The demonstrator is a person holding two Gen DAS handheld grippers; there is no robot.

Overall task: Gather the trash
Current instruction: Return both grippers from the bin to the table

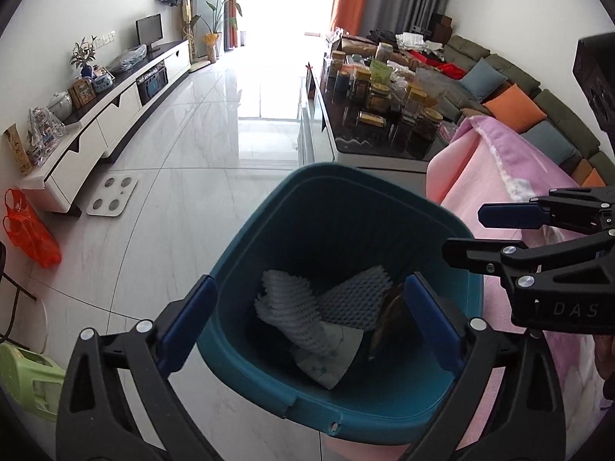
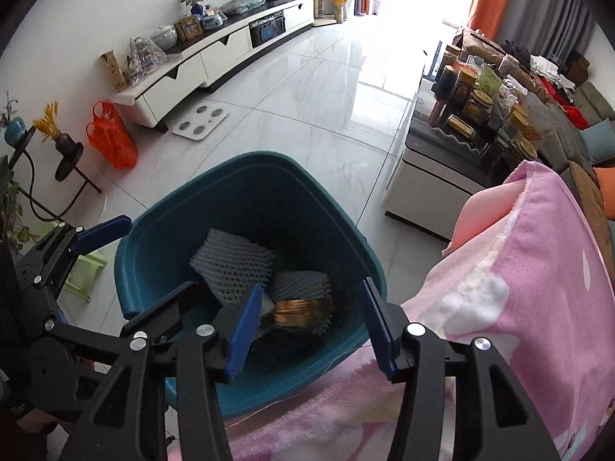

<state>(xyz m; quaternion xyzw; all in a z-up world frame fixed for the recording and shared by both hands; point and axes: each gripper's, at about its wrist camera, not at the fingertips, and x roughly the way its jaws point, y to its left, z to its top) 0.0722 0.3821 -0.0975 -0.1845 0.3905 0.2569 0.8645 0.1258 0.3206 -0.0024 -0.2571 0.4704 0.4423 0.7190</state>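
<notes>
Now, bin (image 1: 338,207): foam nets (image 1: 292,315) and a wrapper (image 2: 300,309) are seen inside.
Left gripper (image 1: 307,322): spread wide, empty, poised over bin.
Right gripper (image 2: 311,326): part-open, nothing gripped.

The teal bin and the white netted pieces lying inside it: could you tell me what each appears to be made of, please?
The teal bin looks like moulded plastic with a smooth, slightly glossy finish, judging by its rounded rim and soft reflections. The white netted pieces look like soft foam mesh, matte, with an open diamond pattern that bends loosely; probably fruit-packing sleeves.
</notes>
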